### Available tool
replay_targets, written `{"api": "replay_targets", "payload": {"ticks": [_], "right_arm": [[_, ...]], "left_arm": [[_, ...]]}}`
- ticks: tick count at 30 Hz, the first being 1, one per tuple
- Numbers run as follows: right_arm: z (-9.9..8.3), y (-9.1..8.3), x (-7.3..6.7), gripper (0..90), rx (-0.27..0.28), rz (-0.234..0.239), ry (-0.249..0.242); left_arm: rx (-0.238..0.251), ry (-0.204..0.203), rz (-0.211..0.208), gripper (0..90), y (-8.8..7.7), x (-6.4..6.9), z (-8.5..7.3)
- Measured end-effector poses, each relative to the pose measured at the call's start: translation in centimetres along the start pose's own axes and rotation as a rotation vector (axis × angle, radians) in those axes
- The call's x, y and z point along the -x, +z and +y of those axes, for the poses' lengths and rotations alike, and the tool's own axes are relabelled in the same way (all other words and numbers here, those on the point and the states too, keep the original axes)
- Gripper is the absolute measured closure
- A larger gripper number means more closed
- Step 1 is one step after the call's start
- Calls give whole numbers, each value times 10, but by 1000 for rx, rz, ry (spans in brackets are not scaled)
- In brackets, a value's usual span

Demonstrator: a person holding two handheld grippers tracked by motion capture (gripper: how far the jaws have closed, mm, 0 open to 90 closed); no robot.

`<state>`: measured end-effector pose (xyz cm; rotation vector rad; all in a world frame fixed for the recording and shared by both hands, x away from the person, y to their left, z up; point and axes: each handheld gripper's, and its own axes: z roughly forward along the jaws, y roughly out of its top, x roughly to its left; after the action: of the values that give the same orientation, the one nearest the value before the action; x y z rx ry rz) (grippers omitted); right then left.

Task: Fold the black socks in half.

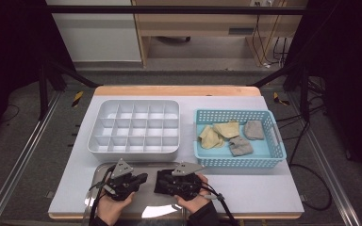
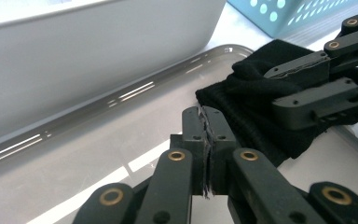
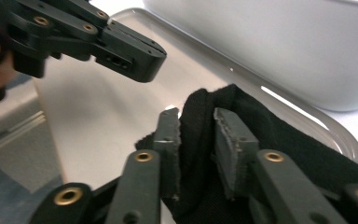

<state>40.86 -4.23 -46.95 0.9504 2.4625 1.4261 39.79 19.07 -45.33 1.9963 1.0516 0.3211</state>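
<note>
Black sock (image 3: 242, 140) lies bunched, folded between right hand-held gripper (image 3: 196, 135).

A plain black knitted cloth (image 3: 261, 135) lies on a shiny grey metal tray (image 2: 98, 140), with matt black two-jaw grippers at it, left (image 2: 205, 123) and right (image 3: 196, 135), each with brass-coloured pivot pins. Behind stand a white plastic divided organiser box (image 1: 134, 125) and a light blue perforated plastic basket (image 1: 238, 136) holding two pale yellow cloths (image 1: 219, 133) and two grey cloths (image 1: 246, 138), all on a pale grey table top (image 1: 264, 188)

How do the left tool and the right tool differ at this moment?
The left tool has its jaws shut with nothing between them; the right tool has its jaws parted around a fold of black cloth. The left one hangs over bare tray; the right one sits in the cloth. Both are black and are over the tray.
</note>
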Motion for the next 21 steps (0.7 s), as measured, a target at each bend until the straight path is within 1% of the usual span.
{"api": "replay_targets", "payload": {"ticks": [2,7,9,10,12,13,16,17,21], "right_arm": [[1,-5,0,676,19,15,4],[5,-16,-2,645,68,37,-9],[6,-22,-2,660,86,37,-14],[6,-24,-1,694,88,31,-20],[5,-26,0,774,80,20,-23],[2,-25,2,812,68,10,-25],[-3,-19,4,879,27,-1,-17],[-5,-16,3,893,13,-2,-13],[-7,-5,0,900,-32,-13,-35]], "left_arm": [[6,0,0,867,-1,0,0],[7,-2,6,865,-2,-1,0],[9,-5,8,865,-2,-1,0],[11,-6,8,866,-3,-1,0],[15,-6,11,868,-4,-1,1],[19,-6,12,870,-5,-1,1],[31,-5,12,873,-7,0,3],[35,-2,11,873,-8,0,4],[46,6,7,873,-10,3,8]]}}
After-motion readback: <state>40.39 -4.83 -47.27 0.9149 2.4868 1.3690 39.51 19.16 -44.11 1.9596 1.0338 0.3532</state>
